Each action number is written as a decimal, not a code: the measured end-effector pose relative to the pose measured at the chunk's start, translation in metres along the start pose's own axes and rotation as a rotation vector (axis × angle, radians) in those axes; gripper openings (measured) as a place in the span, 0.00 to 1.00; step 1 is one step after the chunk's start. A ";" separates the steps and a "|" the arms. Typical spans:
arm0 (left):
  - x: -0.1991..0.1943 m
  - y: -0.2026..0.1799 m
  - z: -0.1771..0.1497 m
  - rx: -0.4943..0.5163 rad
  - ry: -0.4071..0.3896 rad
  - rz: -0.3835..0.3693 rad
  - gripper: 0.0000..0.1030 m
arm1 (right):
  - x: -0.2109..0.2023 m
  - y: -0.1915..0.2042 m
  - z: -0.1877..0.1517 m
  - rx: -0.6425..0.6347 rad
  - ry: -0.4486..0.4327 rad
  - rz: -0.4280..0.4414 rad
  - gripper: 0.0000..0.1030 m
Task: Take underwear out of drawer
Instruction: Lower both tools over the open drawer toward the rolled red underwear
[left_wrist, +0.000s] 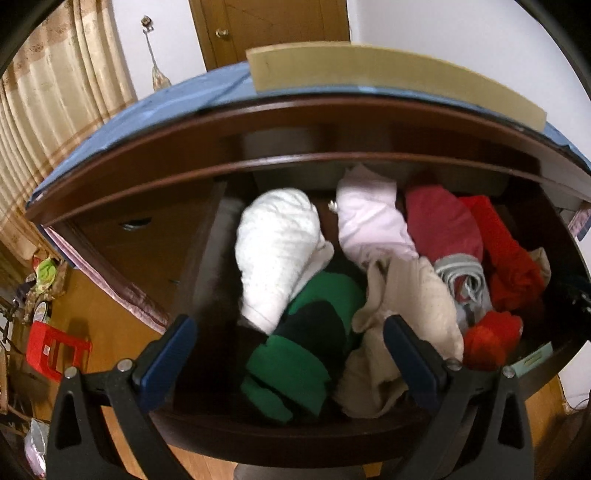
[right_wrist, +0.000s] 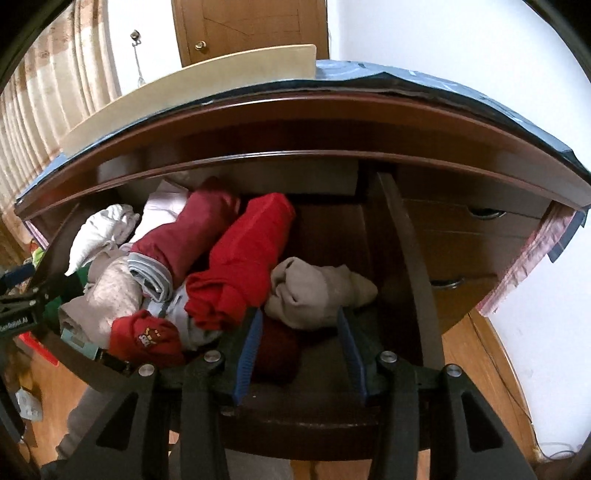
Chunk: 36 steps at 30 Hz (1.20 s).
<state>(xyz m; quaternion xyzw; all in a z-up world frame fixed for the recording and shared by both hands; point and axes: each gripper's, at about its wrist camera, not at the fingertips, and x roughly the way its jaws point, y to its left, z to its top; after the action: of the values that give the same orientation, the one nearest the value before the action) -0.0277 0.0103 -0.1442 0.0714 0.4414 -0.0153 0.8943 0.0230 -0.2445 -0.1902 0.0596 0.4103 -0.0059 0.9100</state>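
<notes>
Open dark wood drawer (right_wrist: 402, 236), clothes heaped left of centre. Right gripper (right_wrist: 301, 332) over the front edge, jaws spread, tips just at a beige rolled garment (right_wrist: 317, 291). Red roll (right_wrist: 240, 266) beside it; maroon roll (right_wrist: 188, 232) further left.

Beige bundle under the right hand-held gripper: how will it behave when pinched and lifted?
Probably floppy: the beige bundle is soft, creased cloth, loosely folded, so it may unfurl and dangle. Likely light for its bulk. It touches the red garment, so that could drag along. The right hand-held gripper is open just above it.
</notes>
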 end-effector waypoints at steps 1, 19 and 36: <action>0.001 0.000 -0.001 -0.002 0.003 -0.007 0.99 | 0.000 0.000 0.000 0.001 0.002 -0.005 0.44; -0.002 0.005 -0.011 -0.057 -0.007 -0.011 1.00 | 0.016 0.004 0.004 0.010 0.085 -0.035 0.47; -0.007 0.009 -0.015 -0.064 -0.023 -0.015 0.99 | 0.014 0.006 0.006 0.011 0.109 -0.056 0.47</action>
<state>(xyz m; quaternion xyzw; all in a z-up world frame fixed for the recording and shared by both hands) -0.0428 0.0210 -0.1470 0.0392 0.4318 -0.0087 0.9011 0.0372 -0.2391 -0.1959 0.0534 0.4608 -0.0302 0.8854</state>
